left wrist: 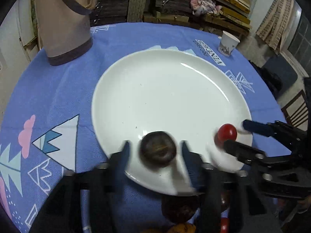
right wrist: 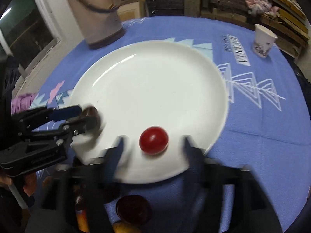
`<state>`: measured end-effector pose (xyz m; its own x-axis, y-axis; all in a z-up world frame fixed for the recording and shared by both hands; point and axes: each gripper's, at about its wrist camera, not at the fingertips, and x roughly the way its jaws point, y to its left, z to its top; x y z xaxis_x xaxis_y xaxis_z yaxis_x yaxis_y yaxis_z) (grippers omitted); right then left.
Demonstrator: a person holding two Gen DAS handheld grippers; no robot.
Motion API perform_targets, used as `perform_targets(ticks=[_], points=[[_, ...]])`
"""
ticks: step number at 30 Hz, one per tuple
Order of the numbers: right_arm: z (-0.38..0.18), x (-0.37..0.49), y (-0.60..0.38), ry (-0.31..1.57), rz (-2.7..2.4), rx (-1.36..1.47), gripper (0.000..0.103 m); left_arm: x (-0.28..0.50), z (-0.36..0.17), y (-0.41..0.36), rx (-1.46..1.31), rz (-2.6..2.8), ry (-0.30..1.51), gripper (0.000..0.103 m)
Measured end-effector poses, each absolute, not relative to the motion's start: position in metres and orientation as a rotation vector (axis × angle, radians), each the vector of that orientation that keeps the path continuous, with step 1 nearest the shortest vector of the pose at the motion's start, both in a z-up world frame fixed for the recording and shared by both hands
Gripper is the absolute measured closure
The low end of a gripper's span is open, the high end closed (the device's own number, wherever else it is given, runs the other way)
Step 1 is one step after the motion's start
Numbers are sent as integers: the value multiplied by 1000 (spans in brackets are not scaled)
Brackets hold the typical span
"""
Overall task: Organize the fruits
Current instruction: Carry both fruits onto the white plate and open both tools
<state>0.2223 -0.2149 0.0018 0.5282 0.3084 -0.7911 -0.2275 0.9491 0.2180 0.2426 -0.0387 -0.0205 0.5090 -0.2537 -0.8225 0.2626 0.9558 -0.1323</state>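
Left wrist view: your left tongs (left wrist: 154,147) are spread wide around the dark brown fruit (left wrist: 157,149), which sits on the near edge of the white plate (left wrist: 165,89). The pads aren't touching it, so I'd say it's been let go and is resting on its own. Off to the right, your right tongs (left wrist: 236,135) are open around the red tomato (left wrist: 227,133), also on the plate.

Right wrist view: same story, the tomato sits loose between wide right tongs, with gaps either side. More fruit (right wrist: 134,210) waits on the blue worktop (right wrist: 262,136) just below the plate, probably next up. The paper cup (right wrist: 263,40) and beige jug (right wrist: 95,13) stand well clear.
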Motion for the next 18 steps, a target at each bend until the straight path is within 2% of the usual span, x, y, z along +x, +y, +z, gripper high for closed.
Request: perform_targets(ticks=[1,2,5,7,8,18], points=[[8,215,-218,939,344,116,29,239,-15,-36,8,-305,968,27],[13,210,-221,930,354,120,29,236,-10,-34,12,-295,948,24],[30,183,-229,887,347,98,27,218,6,-25,50,-268,896,23],[41,159,-234,857,350,90,13,200,15,-16,53,-276,871,23],[44,147,-235,845,355,78,11,191,18,-14,56,-288,862,23],[42,32,-216,776,404,-97,8,102,12,2,55,-369,867,22]])
